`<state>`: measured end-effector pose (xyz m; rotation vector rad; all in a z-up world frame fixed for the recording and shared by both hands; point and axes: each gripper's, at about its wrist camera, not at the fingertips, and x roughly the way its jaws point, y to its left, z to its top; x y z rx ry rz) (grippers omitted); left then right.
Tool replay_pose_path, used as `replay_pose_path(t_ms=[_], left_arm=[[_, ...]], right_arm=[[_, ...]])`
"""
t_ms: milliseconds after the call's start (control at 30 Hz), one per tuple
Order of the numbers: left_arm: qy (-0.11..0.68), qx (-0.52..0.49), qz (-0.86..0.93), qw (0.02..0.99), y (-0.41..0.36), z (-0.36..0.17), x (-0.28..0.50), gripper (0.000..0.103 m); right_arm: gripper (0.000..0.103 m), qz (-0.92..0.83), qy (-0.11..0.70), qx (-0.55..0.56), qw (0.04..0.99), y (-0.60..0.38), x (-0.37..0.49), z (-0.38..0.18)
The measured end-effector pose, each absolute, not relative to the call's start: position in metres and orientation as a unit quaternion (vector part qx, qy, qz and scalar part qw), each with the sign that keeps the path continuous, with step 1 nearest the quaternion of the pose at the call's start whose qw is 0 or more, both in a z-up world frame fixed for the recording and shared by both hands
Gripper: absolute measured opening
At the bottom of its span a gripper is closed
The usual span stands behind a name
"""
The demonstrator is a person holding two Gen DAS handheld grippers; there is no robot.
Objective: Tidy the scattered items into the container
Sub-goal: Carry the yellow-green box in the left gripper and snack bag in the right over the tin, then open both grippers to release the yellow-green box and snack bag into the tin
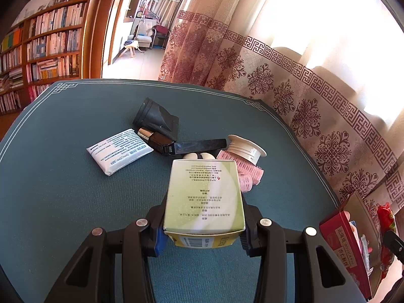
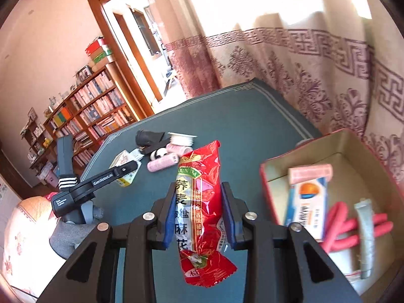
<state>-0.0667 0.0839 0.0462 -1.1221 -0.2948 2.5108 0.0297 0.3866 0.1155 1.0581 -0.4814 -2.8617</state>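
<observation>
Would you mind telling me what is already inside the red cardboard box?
The red cardboard box holds a pink bar, a blue-and-white carton, a pink comb-like item and a grey tube. Its near corner is cut off by the picture's edge.

The green box between the left gripper's fingers hid two small white things beyond its far edge, too covered to name. Right of that tool, the red container ran past the picture's edge. Past the right gripper's tips, the container's contents were blurred, its near corner cut off.
</observation>
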Motion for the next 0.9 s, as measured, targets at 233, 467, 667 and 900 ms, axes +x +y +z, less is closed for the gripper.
replay_pose_path(t_ms=[233, 467, 667, 900], left_arm=[[-0.074, -0.385, 0.893, 0.222, 0.111, 0.061, -0.047, 0.046], [-0.036, -0.391, 0.873, 0.29, 0.166, 0.07, -0.013, 0.046], [0.003, -0.377, 0.862, 0.34, 0.218, 0.09, 0.017, 0.046], [0.035, -0.365, 0.85, 0.378, 0.273, 0.109, 0.035, 0.045]], right_arm=[[0.035, -0.924, -0.178, 0.333, -0.062, 0.449, 0.063, 0.109], [0.035, -0.92, -0.192, 0.329, -0.092, 0.482, 0.081, 0.102], [0.035, -0.92, -0.197, 0.325, -0.096, 0.495, 0.088, 0.096], [0.035, -0.925, -0.185, 0.313, -0.111, 0.509, 0.098, 0.096]])
